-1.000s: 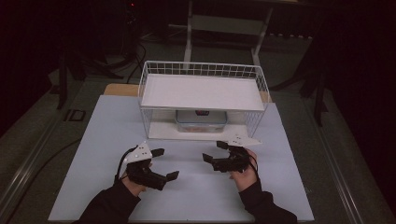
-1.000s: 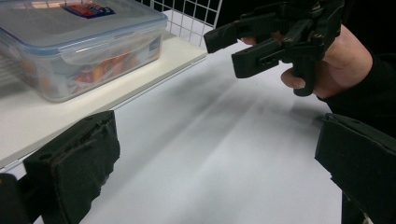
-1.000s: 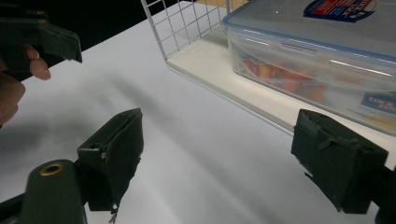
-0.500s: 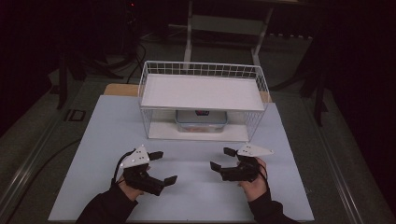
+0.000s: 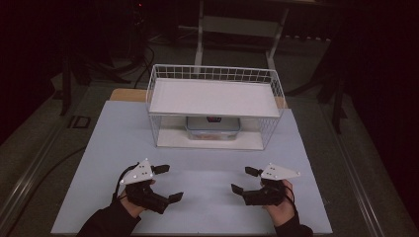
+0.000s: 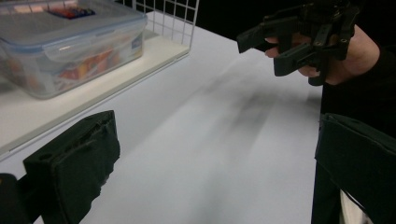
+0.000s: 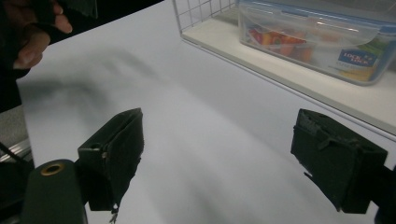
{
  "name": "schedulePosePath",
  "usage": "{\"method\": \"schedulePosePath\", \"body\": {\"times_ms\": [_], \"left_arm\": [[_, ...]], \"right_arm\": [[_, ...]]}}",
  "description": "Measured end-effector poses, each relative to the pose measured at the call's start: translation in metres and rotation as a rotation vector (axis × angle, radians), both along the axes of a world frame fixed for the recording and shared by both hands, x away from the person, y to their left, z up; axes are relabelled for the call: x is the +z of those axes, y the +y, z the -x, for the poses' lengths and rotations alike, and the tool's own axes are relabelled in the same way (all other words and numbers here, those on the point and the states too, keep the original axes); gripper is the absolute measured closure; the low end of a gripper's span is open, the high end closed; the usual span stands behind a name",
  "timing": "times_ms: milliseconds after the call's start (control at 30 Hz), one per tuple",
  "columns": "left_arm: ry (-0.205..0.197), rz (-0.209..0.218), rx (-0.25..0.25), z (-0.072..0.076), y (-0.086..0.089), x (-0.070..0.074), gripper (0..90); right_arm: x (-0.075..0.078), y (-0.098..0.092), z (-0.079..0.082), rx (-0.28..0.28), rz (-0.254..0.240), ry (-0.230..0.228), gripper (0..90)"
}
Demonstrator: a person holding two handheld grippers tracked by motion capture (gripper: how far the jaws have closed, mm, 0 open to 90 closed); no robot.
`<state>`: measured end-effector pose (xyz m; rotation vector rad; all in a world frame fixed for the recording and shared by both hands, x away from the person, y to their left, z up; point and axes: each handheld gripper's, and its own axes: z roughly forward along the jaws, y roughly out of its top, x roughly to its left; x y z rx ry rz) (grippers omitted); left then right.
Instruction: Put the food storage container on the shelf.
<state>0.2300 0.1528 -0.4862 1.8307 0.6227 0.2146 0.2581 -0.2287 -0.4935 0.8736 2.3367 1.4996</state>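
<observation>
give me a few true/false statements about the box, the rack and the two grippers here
1. The clear food box sits on the lower shelf of the wire rack. True.
2. The left gripper holds the box. False: it is open, over the table.
3. The right gripper is open. True.
4. The box has no lid. False: a blue-edged lid is on it.
5. The rack's top shelf carries the box. False: it is bare.

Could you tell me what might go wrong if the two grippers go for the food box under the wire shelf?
The food box sits on the bottom board under the shelf's top board, so a gripper could knock that board or the wire sides. Its lid looks smooth, so the left gripper or right gripper, both open, might slip. Both reaching in could crowd each other.
</observation>
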Motion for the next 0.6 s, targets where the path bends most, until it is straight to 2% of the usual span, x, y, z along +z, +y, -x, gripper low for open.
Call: {"method": "schedulePosePath", "body": {"times_ms": [167,300,367,500,600], "left_arm": [[0.006,0.007,0.007,0.003,0.007,-0.001,0.0],[0.003,0.01,0.015,0.006,0.015,-0.002,0.0],[0.002,0.013,0.016,0.007,0.018,-0.003,0.0],[0.007,0.02,0.021,0.01,0.025,-0.004,0.0],[0.014,0.019,0.03,0.012,0.03,-0.007,0.0]], "right_arm": [[-0.001,-0.013,0.007,0.008,0.001,-0.007,16.7],[-0.004,-0.026,0.013,0.023,0.024,-0.006,16.7],[-0.004,-0.033,0.015,0.011,0.026,-0.005,17.2],[-0.002,-0.044,0.017,-0.007,0.012,-0.009,17.4],[-0.003,-0.052,0.019,0.003,0.01,-0.021,17.4]]}}
